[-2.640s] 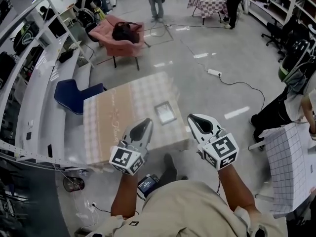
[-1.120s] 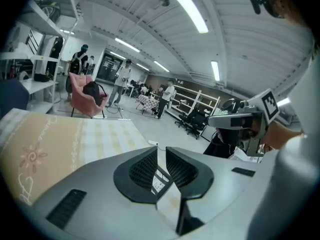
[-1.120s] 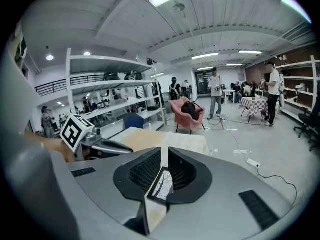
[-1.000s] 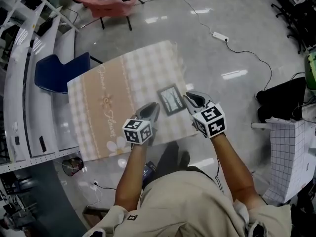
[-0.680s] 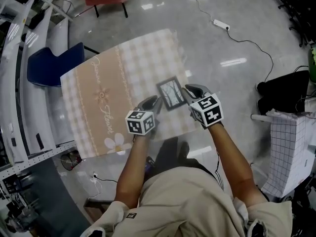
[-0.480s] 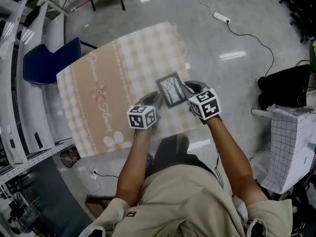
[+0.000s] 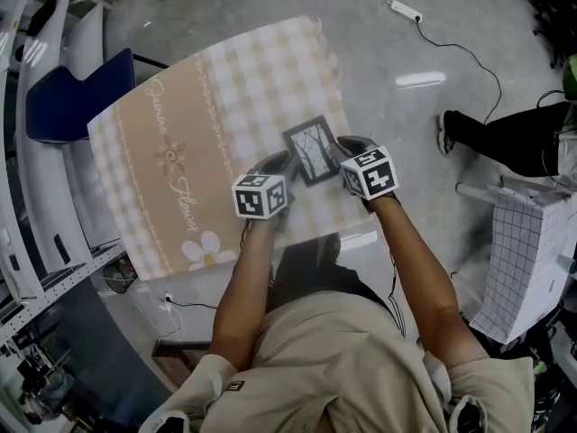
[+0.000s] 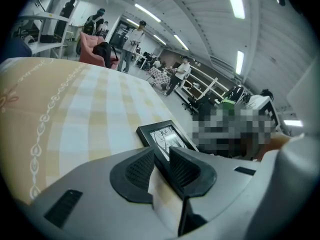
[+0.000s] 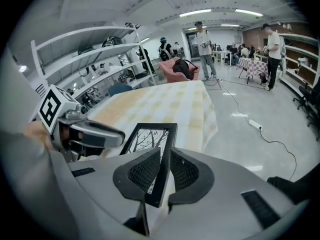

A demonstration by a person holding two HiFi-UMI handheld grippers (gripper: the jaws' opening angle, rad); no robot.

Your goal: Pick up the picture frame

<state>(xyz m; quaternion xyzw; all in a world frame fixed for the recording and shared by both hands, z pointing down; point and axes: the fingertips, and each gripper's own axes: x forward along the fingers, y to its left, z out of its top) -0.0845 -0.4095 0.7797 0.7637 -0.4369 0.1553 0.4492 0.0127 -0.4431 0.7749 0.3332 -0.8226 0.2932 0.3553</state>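
Note:
The picture frame (image 7: 311, 149), black with a bare-tree print, lies near the front right edge of a table under a beige checked cloth (image 7: 180, 142). My left gripper (image 7: 280, 163) sits at the frame's left side and my right gripper (image 7: 346, 146) at its right side. In the left gripper view the frame (image 8: 167, 135) runs its black edge between the pads of the left gripper (image 8: 161, 156), which is shut on it. The right gripper (image 9: 164, 160) is likewise shut on the frame's (image 9: 149, 135) right edge. Whether the frame is off the cloth cannot be told.
A blue chair (image 7: 61, 97) and white shelving (image 7: 22, 206) stand left of the table. A power strip (image 7: 407, 10) with its cable lies on the floor beyond. A person's black-clad leg (image 7: 505, 138) and a grid-pattern cloth (image 7: 523, 260) are at the right.
Both grippers have moved forward from the table's near edge to the frame's two sides and stand shut on it. The head view has tilted further down.

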